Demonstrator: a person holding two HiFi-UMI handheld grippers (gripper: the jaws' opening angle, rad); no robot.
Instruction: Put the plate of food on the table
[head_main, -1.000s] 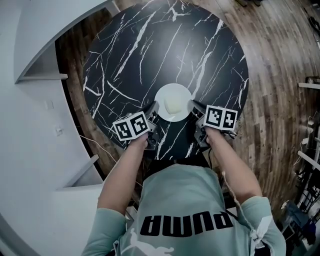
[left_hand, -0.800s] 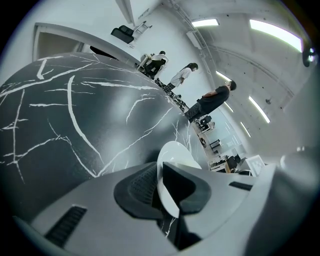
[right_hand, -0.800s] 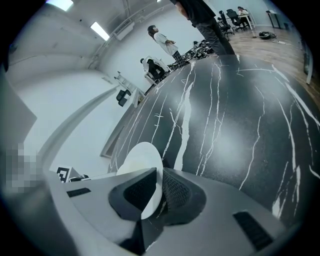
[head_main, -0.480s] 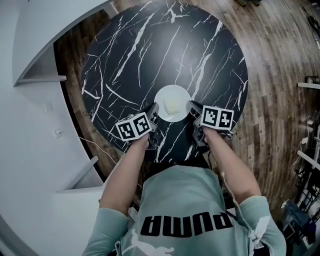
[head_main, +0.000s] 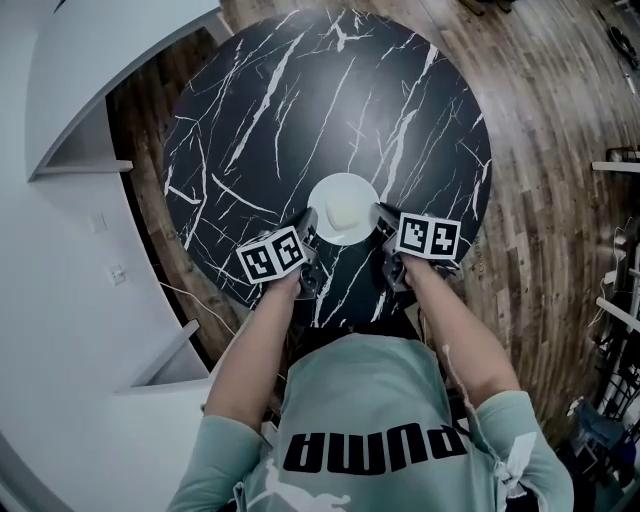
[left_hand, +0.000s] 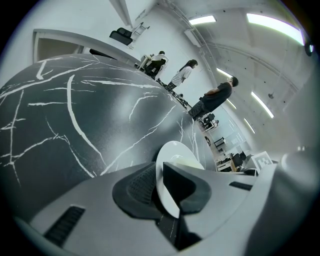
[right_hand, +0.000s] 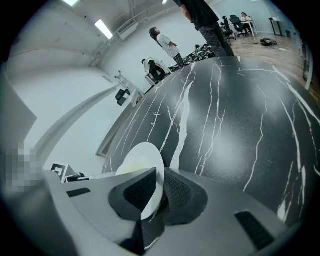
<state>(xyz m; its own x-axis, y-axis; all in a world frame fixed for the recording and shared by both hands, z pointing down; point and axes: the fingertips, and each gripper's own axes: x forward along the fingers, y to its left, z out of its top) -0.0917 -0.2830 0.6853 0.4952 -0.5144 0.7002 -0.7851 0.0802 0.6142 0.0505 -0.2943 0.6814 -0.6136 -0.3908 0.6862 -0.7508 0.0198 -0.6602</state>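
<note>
1. The fingers (left_hand: 140, 186) of the left gripper (head_main: 307, 226) are closed to a narrow gap on the left rim of the round white plate (head_main: 343, 182). The rim's thin edge is pinched between the ribbed pads.
2. The right gripper (head_main: 384, 216) grips the same way, clamped on the opposite, right rim, so the plate is held between the two grippers.
3. The plate carries a pale, yellowish piece of food (head_main: 345, 211) at its middle. It is over the near part of the round black marble-patterned table with white veins (head_main: 300, 110), well inside the table's edge.
4. No view shows clearly whether the plate's base touches the tabletop.
5. By my reading, the carry is done and the task is close to its end. What is left is to settle the plate flat if it is not yet down, then open both grips and draw them away sideways without tipping the rim.
</note>
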